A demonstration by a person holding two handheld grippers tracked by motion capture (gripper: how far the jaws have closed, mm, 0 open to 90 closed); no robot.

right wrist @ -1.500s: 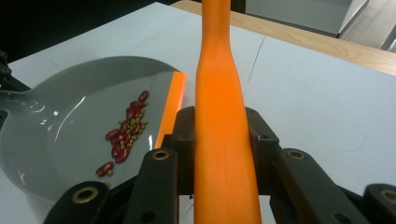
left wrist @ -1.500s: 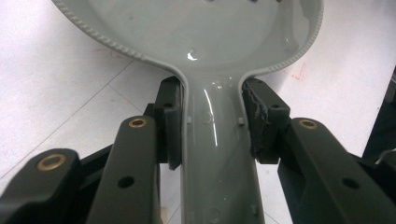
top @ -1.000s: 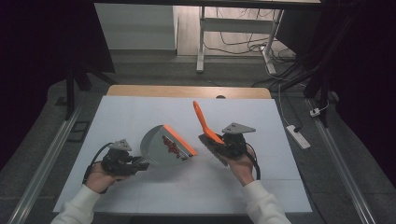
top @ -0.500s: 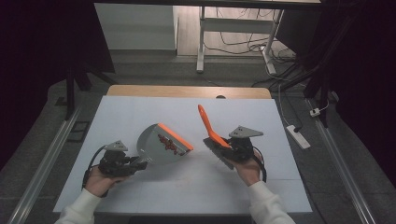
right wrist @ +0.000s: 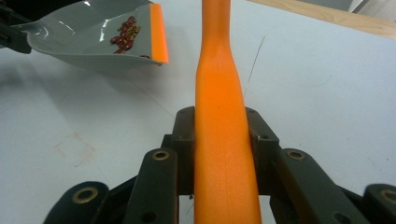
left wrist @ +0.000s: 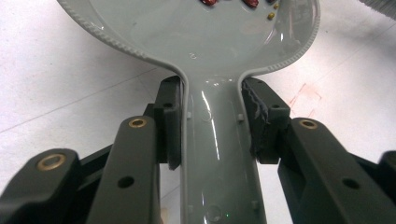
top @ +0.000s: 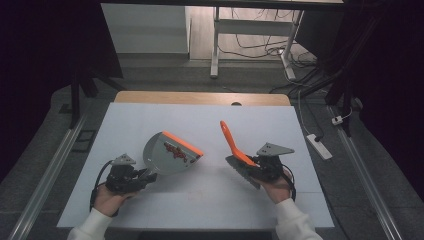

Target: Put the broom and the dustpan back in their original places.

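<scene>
left tongs (left wrist: 212, 123): clamped on grey dustpan (top: 167, 152) handle, pan left of centre on white counter (top: 150, 215), red bits (top: 176, 151) inside | right tongs (right wrist: 222, 144): clamped on orange brush (top: 235, 147) handle, right of dustpan, apart

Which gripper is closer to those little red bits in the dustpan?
Left. The left gripper clamps the dustpan handle, just behind the red bits. The right gripper holds the brush off to their side.
</scene>
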